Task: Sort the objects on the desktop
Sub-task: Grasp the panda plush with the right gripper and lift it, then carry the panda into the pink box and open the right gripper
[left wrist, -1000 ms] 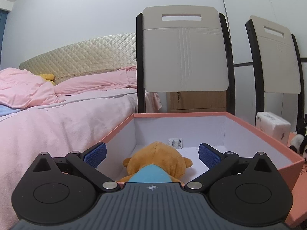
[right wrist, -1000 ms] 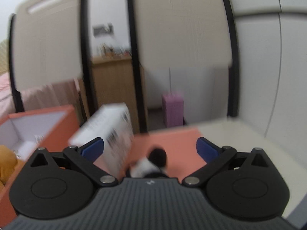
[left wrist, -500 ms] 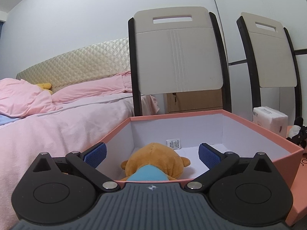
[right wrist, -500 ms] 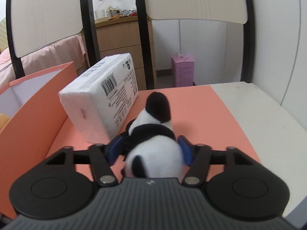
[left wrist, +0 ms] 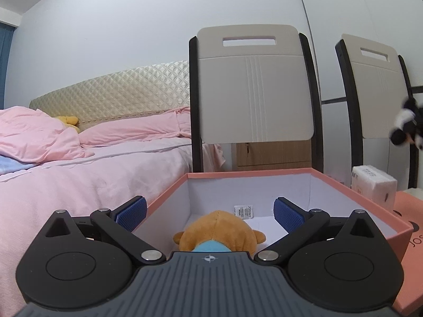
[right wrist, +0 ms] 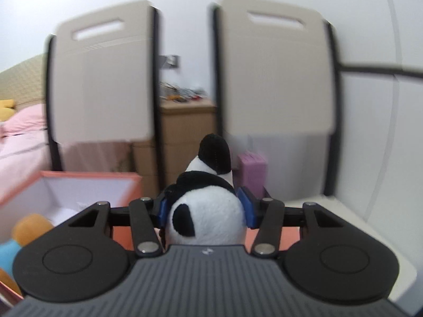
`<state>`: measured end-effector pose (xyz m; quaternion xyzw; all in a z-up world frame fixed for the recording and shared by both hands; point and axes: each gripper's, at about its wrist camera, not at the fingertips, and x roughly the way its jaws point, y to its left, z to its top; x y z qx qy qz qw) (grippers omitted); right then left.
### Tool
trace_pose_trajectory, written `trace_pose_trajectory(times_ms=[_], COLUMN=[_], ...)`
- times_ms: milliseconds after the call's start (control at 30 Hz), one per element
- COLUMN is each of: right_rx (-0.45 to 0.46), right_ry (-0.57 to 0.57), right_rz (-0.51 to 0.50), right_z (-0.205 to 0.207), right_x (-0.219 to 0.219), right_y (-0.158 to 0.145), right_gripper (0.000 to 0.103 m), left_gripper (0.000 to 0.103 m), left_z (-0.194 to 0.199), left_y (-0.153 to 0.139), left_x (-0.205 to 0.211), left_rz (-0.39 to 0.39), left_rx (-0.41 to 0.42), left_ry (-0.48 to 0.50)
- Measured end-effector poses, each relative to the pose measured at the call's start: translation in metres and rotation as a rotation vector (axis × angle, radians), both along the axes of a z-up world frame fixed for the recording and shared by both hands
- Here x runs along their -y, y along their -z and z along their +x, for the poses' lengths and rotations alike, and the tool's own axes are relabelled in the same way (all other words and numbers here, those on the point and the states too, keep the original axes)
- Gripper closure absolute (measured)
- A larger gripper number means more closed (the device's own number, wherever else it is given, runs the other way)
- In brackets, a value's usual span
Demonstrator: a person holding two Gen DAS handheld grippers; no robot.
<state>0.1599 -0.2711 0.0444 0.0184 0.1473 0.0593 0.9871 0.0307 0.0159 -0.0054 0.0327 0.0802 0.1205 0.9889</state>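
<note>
My right gripper is shut on a black and white panda plush and holds it in the air, right of the box; the panda also shows at the right edge of the left wrist view. An orange box with a white inside holds a brown teddy with a blue patch; the box and teddy show at the lower left of the right wrist view. My left gripper is open and empty, just above the teddy at the box's near edge.
A white tissue pack stands right of the box on an orange lid. Two beige chairs stand behind the table. A pink bed lies to the left. A wooden cabinet and a pink box are behind.
My right gripper closed on the panda and has lifted it off the orange lid, moving up and left. My left gripper stayed open and drew back a little from the box.
</note>
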Motion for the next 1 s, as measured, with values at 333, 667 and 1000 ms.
trace_pose_trajectory(times_ms=[333,667,1000], right_rx=[-0.152,-0.370,-0.426], right_ry=[-0.323,-0.431,-0.437], right_rz=[-0.056,-0.064,-0.024], right_z=[0.080,0.147,0.163], right_x=[-0.157,-0.262,-0.273], right_y=[-0.030,0.037,0.076], right_gripper=[0.050,0.050,0.039], left_gripper=[0.000,0.000,0.000], left_z=[-0.009,-0.005,-0.002], left_y=[-0.008,-0.006,-0.003], left_x=[-0.019,-0.045,-0.047], left_rz=[-0.043,-0.116,-0.104], left_rx=[0.038,0.032,0.017], left_ry=[-0.054,-0.077,-0.064])
